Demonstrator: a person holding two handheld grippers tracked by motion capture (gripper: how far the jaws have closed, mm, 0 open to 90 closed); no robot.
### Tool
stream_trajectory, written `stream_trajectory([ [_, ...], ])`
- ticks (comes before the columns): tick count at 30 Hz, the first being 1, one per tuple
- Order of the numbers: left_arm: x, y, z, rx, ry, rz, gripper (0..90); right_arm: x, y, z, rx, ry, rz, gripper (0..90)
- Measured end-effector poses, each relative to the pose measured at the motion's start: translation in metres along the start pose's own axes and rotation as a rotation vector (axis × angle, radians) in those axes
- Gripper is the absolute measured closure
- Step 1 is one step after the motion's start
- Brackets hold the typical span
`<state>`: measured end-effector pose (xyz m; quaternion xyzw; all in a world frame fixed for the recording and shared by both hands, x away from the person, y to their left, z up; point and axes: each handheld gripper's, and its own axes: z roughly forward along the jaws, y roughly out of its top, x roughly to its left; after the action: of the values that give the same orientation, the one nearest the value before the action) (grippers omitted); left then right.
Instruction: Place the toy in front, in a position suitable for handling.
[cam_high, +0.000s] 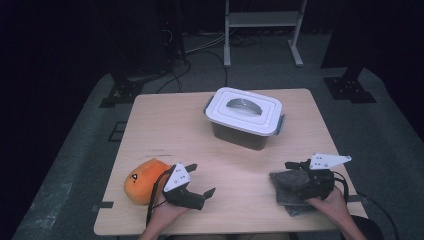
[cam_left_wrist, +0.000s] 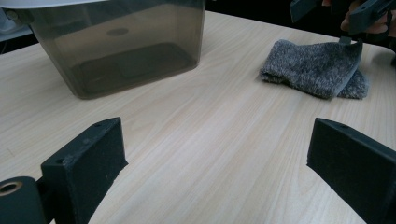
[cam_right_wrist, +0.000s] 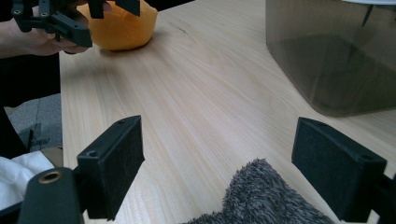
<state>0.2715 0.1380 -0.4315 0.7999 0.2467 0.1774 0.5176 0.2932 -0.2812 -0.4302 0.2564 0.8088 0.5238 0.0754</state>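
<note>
We are holding the left hand-held gripper (cam_high: 201, 179) wide open and empty over the bench (cam_high: 165, 125), the orange plush toy (cam_high: 142, 180) touching it at nine o'clock. We are keeping the right hand-held gripper (cam_high: 294, 165) spread open above the grey fuzzy cloth (cam_high: 290, 186), gripping nothing; the lidded box (cam_high: 245, 117) is sitting at twelve o'clock.

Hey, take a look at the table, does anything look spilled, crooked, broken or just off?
Nothing stands out. The lidded box sits upright with its white lid on, the orange plush toy lies by the left gripper, and the grey cloth lies loosely folded under the right gripper. Both stand with jaws open.
</note>
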Motion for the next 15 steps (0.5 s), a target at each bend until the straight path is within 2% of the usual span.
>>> stream_trajectory([
  [7,-0.001,0.003,0.000,-0.003,-0.007,0.003,3.3,-0.001,-0.001,-0.002,-0.009,0.003,0.006,15.5],
  [15,0.003,0.013,-0.012,-0.015,-0.001,0.029,3.3,0.000,-0.001,-0.002,-0.008,0.007,0.008,15.5],
])
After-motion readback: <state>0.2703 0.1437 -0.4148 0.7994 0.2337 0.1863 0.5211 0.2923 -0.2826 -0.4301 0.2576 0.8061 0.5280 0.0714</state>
